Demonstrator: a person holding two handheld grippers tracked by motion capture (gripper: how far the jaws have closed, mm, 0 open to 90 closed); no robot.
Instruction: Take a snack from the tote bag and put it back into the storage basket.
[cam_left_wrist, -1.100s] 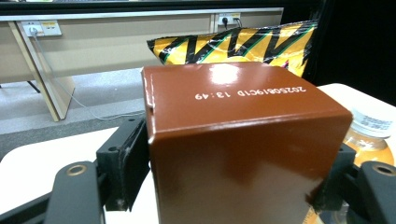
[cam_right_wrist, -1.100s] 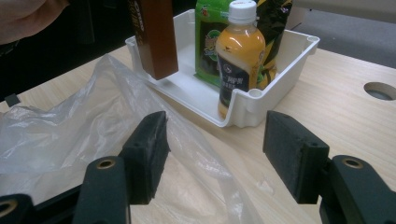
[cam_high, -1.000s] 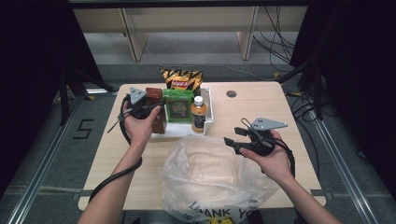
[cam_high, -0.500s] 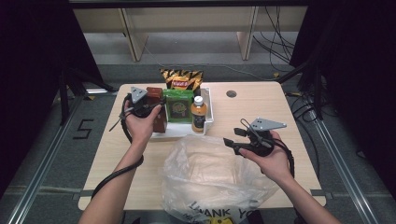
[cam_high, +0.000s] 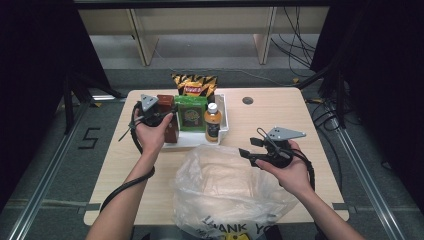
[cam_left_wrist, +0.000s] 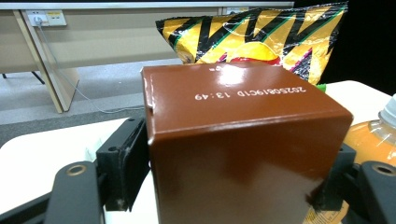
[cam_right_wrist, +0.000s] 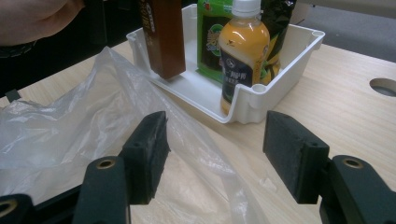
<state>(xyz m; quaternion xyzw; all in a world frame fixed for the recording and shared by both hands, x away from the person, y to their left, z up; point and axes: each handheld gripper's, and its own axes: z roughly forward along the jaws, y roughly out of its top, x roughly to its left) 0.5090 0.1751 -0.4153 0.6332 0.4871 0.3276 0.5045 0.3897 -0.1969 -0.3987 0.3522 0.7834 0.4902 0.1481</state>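
Your left gripper (cam_high: 161, 118) is clamped on the brown carton (cam_high: 168, 120): in the left gripper view both black pads press flat against opposite sides of the carton (cam_left_wrist: 243, 144), and its glossy top with the printed date code faces the camera. The carton stands upright, long axis vertical, top end pointing up. In the right gripper view its lower end (cam_right_wrist: 163, 39) sits just above the floor of the white tray (cam_right_wrist: 280, 60) at the tray's near left corner; whether it touches the floor you cannot tell from there.

Beyond the carton from your left gripper stands the yellow-and-black chip bag (cam_left_wrist: 261, 35), upright at the tray's far side. To the right of the carton come the green packet (cam_high: 192, 113) and then the orange drink bottle (cam_high: 212, 122), both standing upright in the tray, the bottle's white cap pointing up.

Nearer you than the tray, between your two grippers, lies the clear plastic bag (cam_high: 225, 192), crumpled on the wooden table (cam_high: 280, 112).

Your right gripper (cam_high: 248, 154) hovers at the bag's right edge, jaws well apart and gripping nothing. Its view looks along the jaws toward the tray, with a fold of the bag (cam_right_wrist: 60, 130) running under the left pad (cam_right_wrist: 148, 154).
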